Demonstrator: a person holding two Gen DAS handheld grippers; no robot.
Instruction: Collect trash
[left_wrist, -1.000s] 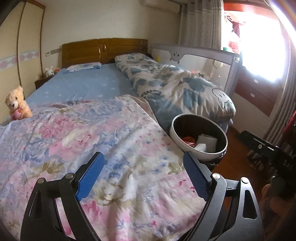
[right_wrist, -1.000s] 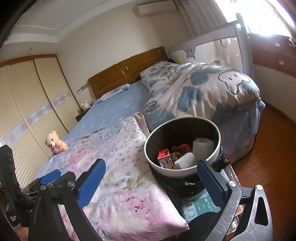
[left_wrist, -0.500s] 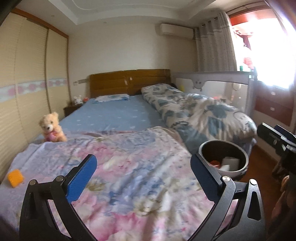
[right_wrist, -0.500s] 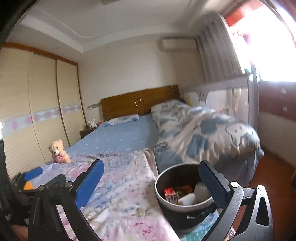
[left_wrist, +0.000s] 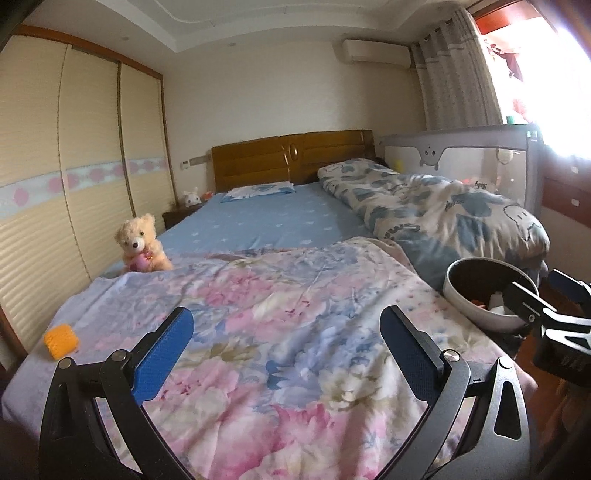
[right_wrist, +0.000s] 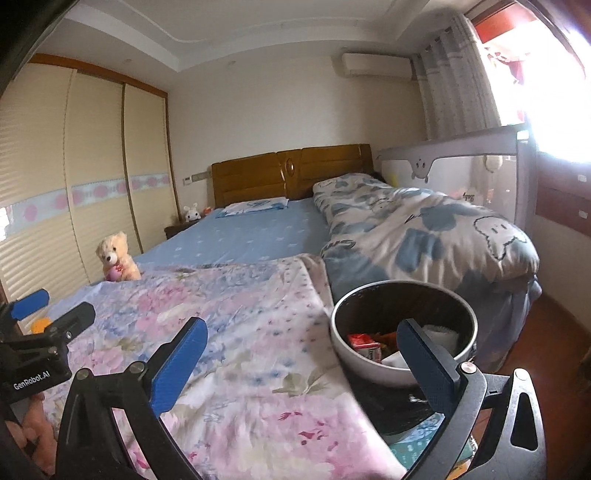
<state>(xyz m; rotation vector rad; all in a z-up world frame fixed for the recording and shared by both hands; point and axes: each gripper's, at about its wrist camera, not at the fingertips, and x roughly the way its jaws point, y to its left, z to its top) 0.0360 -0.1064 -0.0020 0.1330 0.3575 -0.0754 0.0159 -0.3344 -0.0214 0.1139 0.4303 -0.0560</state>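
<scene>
A round bin with a white rim and black liner stands at the bed's right side, holding a red carton and white scraps; it also shows in the left wrist view. A small orange object lies on the floral quilt at the bed's left edge. My left gripper is open and empty above the quilt. My right gripper is open and empty, its right finger over the bin's near rim.
A teddy bear sits at the left side of the bed. A blue-patterned duvet is heaped on the right, with a grey bed rail behind it. Wardrobe doors run along the left wall. Wooden floor lies right of the bin.
Both grippers have tilted up and drawn back, so more of the room shows. The left view has swung left, revealing the orange object. Both stay open and empty.
</scene>
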